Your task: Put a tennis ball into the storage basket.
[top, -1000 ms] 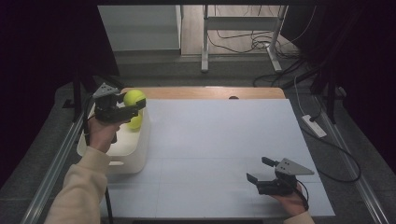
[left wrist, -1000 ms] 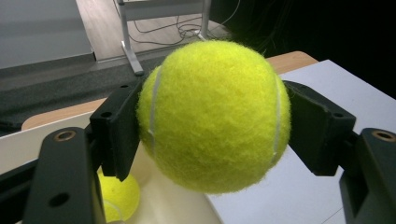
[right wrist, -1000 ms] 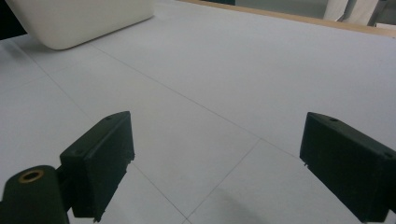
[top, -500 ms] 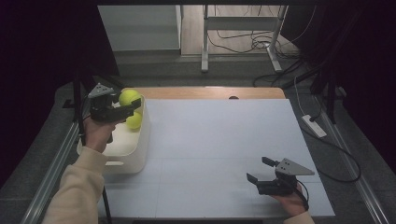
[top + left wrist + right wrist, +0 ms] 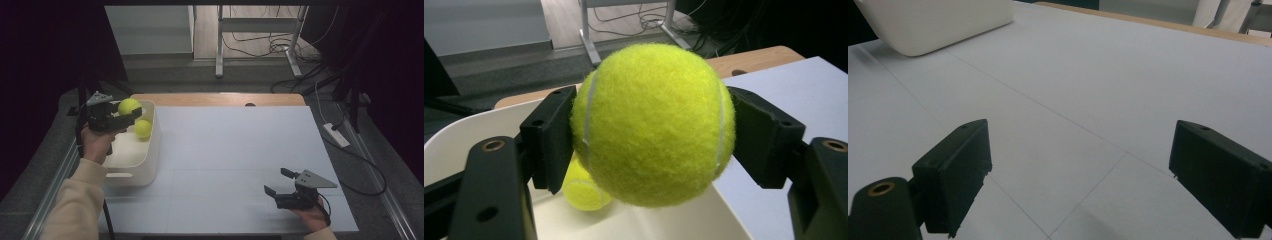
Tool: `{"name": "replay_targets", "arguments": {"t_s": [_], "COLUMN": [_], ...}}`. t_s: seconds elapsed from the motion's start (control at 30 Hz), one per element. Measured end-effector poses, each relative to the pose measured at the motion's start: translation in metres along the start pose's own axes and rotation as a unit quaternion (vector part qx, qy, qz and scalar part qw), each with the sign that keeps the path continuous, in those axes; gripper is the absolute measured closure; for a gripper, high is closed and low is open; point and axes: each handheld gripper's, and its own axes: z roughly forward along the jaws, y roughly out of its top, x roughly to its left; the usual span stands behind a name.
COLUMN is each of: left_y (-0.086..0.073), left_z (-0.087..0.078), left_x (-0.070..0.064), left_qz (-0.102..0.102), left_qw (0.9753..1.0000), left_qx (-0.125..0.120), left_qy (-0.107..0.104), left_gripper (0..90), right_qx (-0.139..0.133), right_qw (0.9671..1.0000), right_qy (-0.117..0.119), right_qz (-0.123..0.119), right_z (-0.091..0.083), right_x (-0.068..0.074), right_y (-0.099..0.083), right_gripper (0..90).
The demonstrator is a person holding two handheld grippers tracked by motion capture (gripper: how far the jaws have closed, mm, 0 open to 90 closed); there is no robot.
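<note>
My left gripper (image 5: 127,112) is shut on a yellow tennis ball (image 5: 129,106) and holds it over the white bin (image 5: 134,172) at the table's left side. The left gripper view has that tennis ball (image 5: 651,122) squeezed between both jaws, above the bin's rim (image 5: 489,117). A second tennis ball (image 5: 143,128) lies inside the bin, partly hidden below the held one (image 5: 581,187). My right gripper (image 5: 277,183) rests near the front right of the white table, open, with nothing between its jaws (image 5: 1078,175).
The white table sheet (image 5: 235,150) stretches between the bin and the right gripper. A wooden strip (image 5: 220,99) runs along the far edge. A power strip (image 5: 336,135) and cables lie off the table's right side. The bin's corner (image 5: 938,25) sits far off in the right gripper view.
My left gripper has carried the tennis ball a little left and back, to a spot over the bin's inside. The right gripper has stayed still.
</note>
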Motion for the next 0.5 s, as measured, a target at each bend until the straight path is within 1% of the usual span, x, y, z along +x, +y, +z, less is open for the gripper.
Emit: {"name": "replay_targets", "arguments": {"t_s": [0.1, 0.2, 0.37, 0.5], "left_y": [-0.002, -0.004, -0.009, -0.012], "left_z": [-0.002, -0.003, -0.002, 0.0], "left_x": [0.002, 0.003, 0.005, 0.006], "left_qz": [0.004, 0.004, 0.003, 0.006], "left_qw": [0.9999, 0.9999, 0.9996, 0.999], "left_qx": [0.01, 0.013, 0.027, 0.043], "left_qy": [0.004, 0.001, 0.007, 0.008], "left_gripper": [26.6, 26.6, 26.6, 26.6], "right_qx": [0.001, 0.001, 0.002, 0.002], "right_qw": [1.0, 1.0, 1.0, 1.0], "right_qy": [0.0, 0.0, 0.001, 0.0], "right_qz": [0.003, 0.001, 0.001, 0.001], "right_z": [0.001, 0.0, 0.001, 0.001], "right_x": [-0.001, 0.0, 0.0, 0.0], "right_y": [0.0, 0.0, 0.0, 0.0], "right_gripper": [10.1, 10.1, 10.1, 10.1]}}
